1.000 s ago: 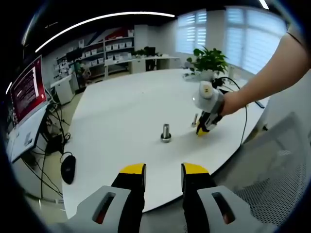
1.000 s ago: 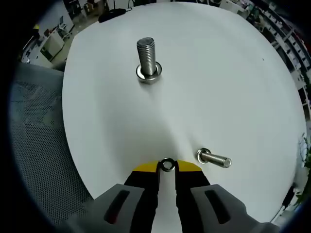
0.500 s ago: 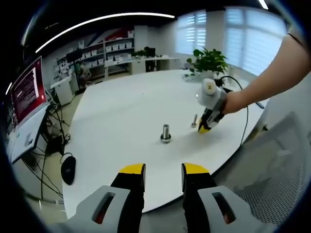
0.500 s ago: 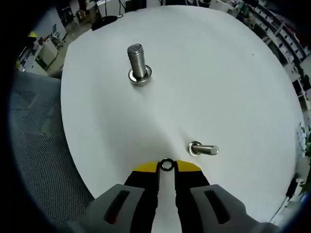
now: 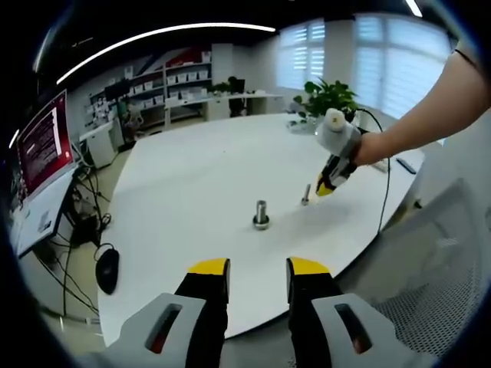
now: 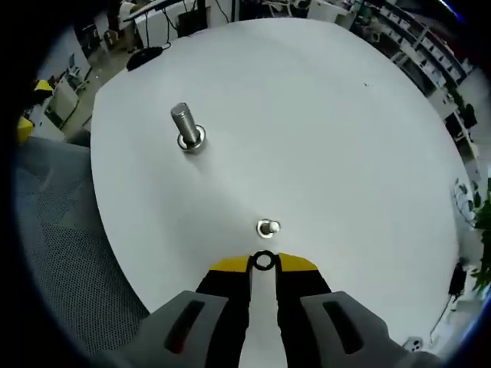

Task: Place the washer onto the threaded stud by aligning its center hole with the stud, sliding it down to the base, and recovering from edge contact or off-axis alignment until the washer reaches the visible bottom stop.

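Here, by label:
Surface: round white bench (image 6: 322, 115), matte, bare apart from the hardware; grey mesh chair (image 6: 54, 261) at its edge, to the L of the R jaws.
Room: open office. Shelves (image 5: 173, 77) w/ boxes far ahead of the L jaws, monitor (image 5: 42, 146) w/ red screen off to their L, black mouse (image 5: 107, 266) on a lower desk below it, potted plant (image 5: 328, 96) at the far bench edge, blinds (image 5: 399, 54) on the windows behind.
Count: 2 threaded studs, 1 washer, 2 grippers.
Large stud (image 6: 186, 126): upright on the bench, well ahead of the R jaws and to their L; in left gripper view it stands straight ahead of the L jaws, well apart.
Small stud (image 6: 268, 227): upright, seen almost end-on in right gripper view, just ahead of the R jaw tips, apart from them.
Washer (image 6: 264, 261): small dark ring pinched between the tips of the R jaws, hole facing the camera, off the bench; small stud lies just beyond it, not touching.
Right gripper (image 6: 264, 262): jaws nearly closed, clamped on the washer rim. In left gripper view it hangs above the bench, tips down beside the small stud, held by a person's hand (image 5: 368, 147).
Left gripper (image 5: 258, 268): jaws parted by a narrow gap, nothing between them, near the closest bench edge.
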A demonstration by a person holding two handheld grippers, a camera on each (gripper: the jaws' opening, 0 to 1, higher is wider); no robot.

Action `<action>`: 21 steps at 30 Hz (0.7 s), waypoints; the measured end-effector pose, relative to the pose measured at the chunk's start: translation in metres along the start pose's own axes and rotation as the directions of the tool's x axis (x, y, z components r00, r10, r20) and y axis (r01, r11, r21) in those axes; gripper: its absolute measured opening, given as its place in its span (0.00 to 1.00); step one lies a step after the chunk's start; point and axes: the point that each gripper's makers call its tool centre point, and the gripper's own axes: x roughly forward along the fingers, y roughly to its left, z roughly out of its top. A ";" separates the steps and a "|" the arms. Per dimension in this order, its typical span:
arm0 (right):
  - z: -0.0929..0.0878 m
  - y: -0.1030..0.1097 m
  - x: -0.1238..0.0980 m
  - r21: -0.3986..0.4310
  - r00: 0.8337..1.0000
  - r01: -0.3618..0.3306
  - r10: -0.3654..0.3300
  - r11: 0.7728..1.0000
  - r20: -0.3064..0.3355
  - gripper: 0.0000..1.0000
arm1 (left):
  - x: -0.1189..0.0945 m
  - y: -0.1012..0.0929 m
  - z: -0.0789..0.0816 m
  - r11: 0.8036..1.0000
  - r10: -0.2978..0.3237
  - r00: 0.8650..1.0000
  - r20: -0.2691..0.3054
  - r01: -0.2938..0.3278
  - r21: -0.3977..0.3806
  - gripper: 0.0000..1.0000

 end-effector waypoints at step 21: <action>0.024 -0.003 -0.006 -0.102 0.998 0.033 -0.027 0.994 0.056 0.14 | 0.000 -0.002 0.001 1.000 -0.009 1.000 0.006 0.009 0.004 0.27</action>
